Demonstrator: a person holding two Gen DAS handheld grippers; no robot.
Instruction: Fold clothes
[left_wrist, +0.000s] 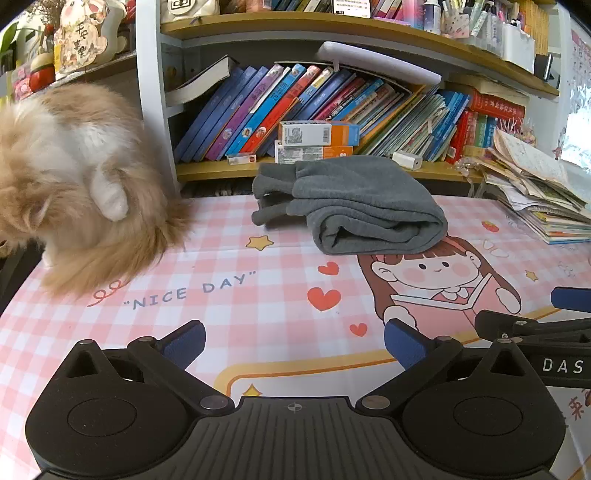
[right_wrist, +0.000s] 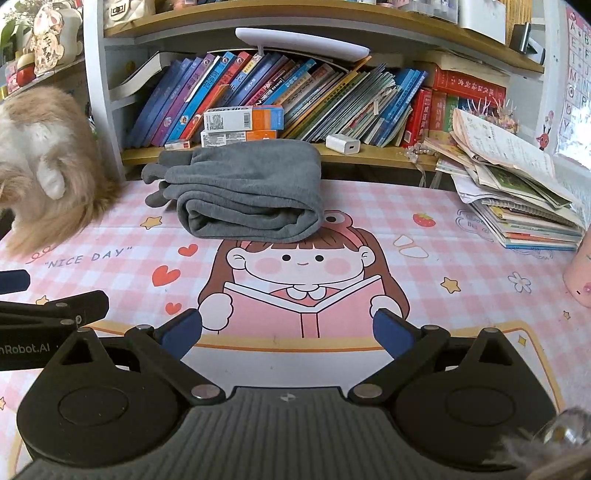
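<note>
Both tools hang back over the pink checked tablecloth (right_wrist: 461, 229), left gripper (left_wrist: 294, 341) spread wide and empty, right gripper (right_wrist: 287, 332) just as wide, nothing held. The grey folded trousers (right_wrist: 245, 192) sit at the far edge below the bookshelf (right_wrist: 332, 151), a fluffy ginger-and-white cat (left_wrist: 70, 184) just left of them

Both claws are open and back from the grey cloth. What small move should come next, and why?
Probably keep both claws back and treat the fold as finished. The grey knit garment already lies in a compact folded bundle on the pink checked tablecloth, and the left claw and right claw are open and hold nothing. The fluffy cat sits beside it.
</note>
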